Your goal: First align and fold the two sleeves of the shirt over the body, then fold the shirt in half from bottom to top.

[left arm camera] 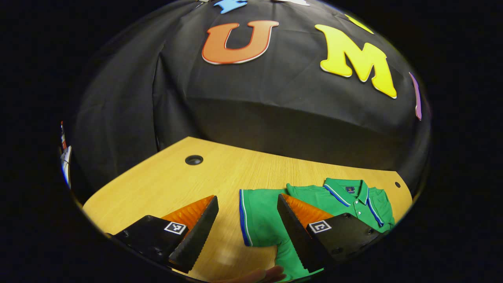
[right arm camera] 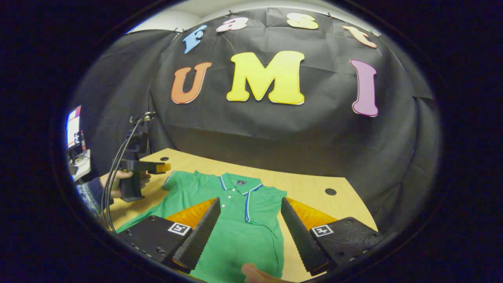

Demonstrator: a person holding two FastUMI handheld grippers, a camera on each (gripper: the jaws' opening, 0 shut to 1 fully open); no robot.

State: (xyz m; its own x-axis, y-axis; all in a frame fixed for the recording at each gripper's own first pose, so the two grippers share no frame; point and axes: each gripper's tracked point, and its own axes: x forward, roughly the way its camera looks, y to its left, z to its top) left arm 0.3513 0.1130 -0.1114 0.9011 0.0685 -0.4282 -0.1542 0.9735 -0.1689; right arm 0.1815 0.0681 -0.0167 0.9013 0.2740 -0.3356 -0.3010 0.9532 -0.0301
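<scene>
Shirt: the green polo shirt (right arm camera: 235, 220) lies flat on the wooden table (left arm camera: 165, 184), collar (right arm camera: 240, 183) toward the far edge, hem toward the near edge where I stand.
Left sleeve: it (left arm camera: 255, 216) is spread out flat toward the table's left edge, not yet folded, I judge.
Right sleeve: I cannot make out whether it is folded; the shirt's right side looks narrow in the right gripper view.
Left gripper: its (left arm camera: 245, 232) jaws are wide apart and empty, hovering just above the sleeve cuff.
Right gripper: it (right arm camera: 247, 236) is spread wide, empty, above the shirt's body.
Next move, as I judge it: lower the left gripper onto the cuff edge, pinch one layer only, carry it across onto the body, keeping the fold line parallel to the placket.
Risk: grabbing the body cloth too would drag the shirt askew.
</scene>
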